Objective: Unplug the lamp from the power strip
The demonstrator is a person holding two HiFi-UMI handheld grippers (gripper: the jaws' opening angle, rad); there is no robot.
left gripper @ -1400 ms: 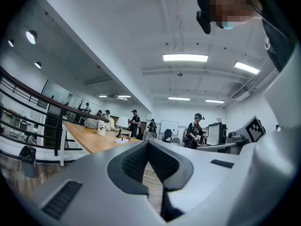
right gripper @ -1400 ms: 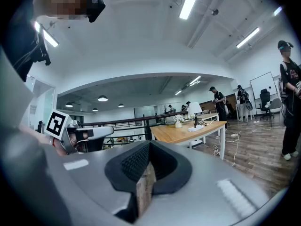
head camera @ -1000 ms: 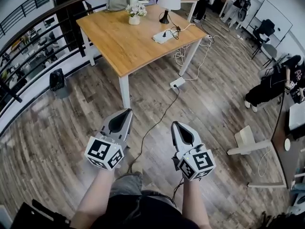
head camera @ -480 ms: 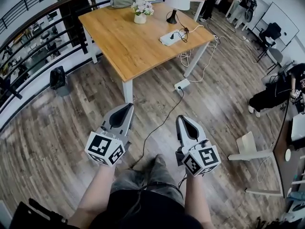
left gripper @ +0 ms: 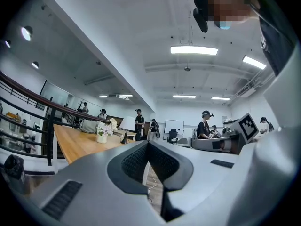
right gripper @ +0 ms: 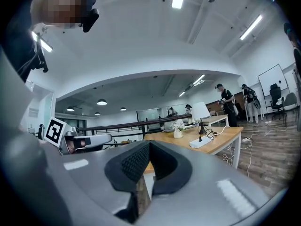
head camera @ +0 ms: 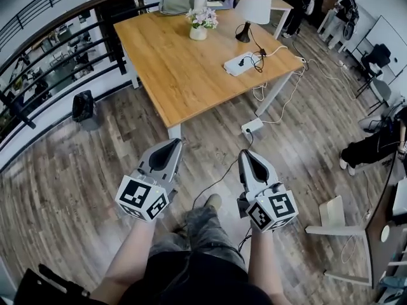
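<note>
On the tabletop (head camera: 184,68): lamp (head camera: 252,11) near power strip (head camera: 243,63), well apart from us.
Fingers: left gripper (head camera: 174,142), right gripper (head camera: 244,153) both pressed together, empty.
Risk: pulling one-handed, we drag the strip along.

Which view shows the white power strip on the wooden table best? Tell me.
The head view: it sees the white power strip from above, whole and unobstructed. The right gripper view shows the strip small and side-on. The left gripper view does not show it.
</note>
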